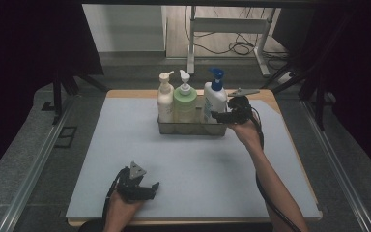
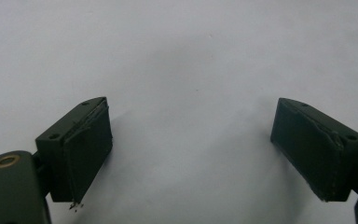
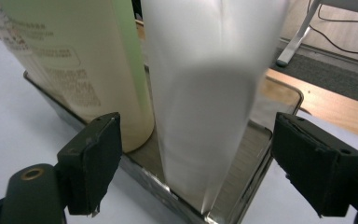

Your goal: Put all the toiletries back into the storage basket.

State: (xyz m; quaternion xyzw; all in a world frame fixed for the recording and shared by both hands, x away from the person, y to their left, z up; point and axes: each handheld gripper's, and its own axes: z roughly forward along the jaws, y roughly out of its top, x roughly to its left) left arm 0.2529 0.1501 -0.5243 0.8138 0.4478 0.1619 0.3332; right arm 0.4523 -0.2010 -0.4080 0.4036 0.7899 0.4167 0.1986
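- White bottle (image 1: 214, 101) with a blue pump stands at the right end of the metal tray (image 1: 191, 128), at the far side of the counter (image 1: 193, 169), in the high view.
- Green bottle (image 1: 185, 102) stands in the middle of that tray and a cream bottle (image 1: 165, 99) at its left end, all three upright and close together.
- Right gripper (image 1: 222, 116) is just beside the white bottle at the right end of the tray, held by the person's right hand (image 1: 246, 130).
- Left gripper (image 1: 150, 186) rests low over the near part of the counter, well apart from the tray.
- Left gripper view: the fingers (image 2: 86, 149) are spread wide, with bare counter between them.
- Right gripper view: the fingers (image 3: 93, 158) are spread on both sides of the white bottle (image 3: 205, 102) and do not press on it; the green bottle (image 3: 84, 60) stands beside it in the tray (image 3: 242, 186).
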